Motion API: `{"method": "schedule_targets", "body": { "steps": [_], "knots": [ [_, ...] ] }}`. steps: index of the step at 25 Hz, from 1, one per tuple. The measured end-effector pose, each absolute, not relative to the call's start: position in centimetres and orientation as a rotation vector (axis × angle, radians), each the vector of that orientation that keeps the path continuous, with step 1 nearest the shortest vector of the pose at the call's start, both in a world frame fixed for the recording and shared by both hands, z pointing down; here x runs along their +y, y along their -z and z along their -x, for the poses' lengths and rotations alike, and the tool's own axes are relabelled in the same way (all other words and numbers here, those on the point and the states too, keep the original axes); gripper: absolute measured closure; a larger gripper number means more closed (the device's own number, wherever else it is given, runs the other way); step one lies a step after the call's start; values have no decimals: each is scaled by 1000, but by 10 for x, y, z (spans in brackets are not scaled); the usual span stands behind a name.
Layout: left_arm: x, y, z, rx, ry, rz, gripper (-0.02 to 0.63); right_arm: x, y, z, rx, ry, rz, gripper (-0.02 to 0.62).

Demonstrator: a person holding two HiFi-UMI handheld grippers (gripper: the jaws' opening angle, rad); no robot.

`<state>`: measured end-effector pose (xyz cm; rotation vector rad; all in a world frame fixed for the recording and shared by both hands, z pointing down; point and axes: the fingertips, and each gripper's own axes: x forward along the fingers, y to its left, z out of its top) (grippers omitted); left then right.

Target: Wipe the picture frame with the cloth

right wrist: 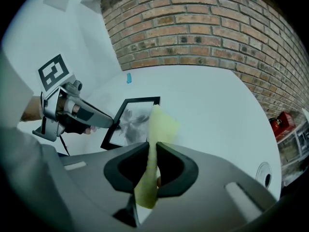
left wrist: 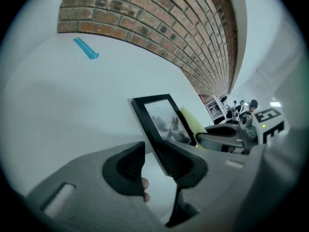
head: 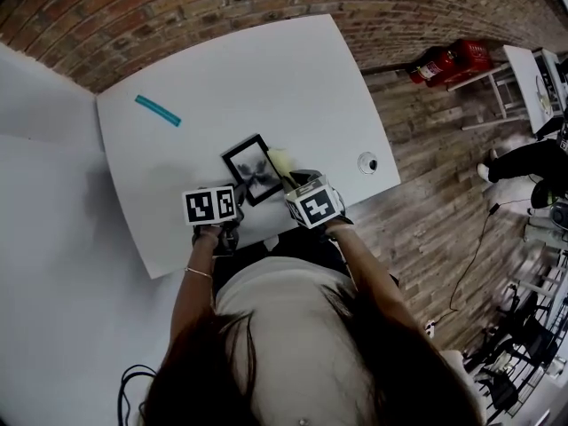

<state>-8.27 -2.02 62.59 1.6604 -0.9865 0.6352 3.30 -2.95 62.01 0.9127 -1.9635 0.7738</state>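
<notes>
A black picture frame [head: 256,169] [left wrist: 163,119] [right wrist: 131,117] with a grey print lies flat on the white table [head: 266,78], near its front edge. My right gripper [head: 294,179] [right wrist: 152,147] is shut on a pale yellow cloth [right wrist: 161,124] [head: 280,161] [left wrist: 193,123]. The cloth's free end hangs over the frame's right side. My left gripper [head: 237,193] [left wrist: 152,150] [right wrist: 109,121] is at the frame's near left corner. Its jaws stand apart with bare table showing between them, and the corner runs in behind the right-hand jaw.
A teal strip [head: 158,110] [left wrist: 86,48] lies at the table's far left. Near the right edge is a small round white object [head: 367,162] [right wrist: 263,174]. A brick wall [head: 222,7] runs behind the table. Red fire extinguishers [head: 448,62] lie on the wooden floor to the right.
</notes>
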Motion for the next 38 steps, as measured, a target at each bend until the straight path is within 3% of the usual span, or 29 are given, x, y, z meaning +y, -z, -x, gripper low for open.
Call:
{"method": "schedule_targets", "body": {
  "steps": [18,38],
  "knots": [
    [-20,-627,82,-1021,-610,-1638,483,1,-620,-51,-1956,-782,-902,551],
    [-20,-627,82,-1036,-573,-1643,486,19,-616,-8,-2023,-713,-696,551]
  ]
}}
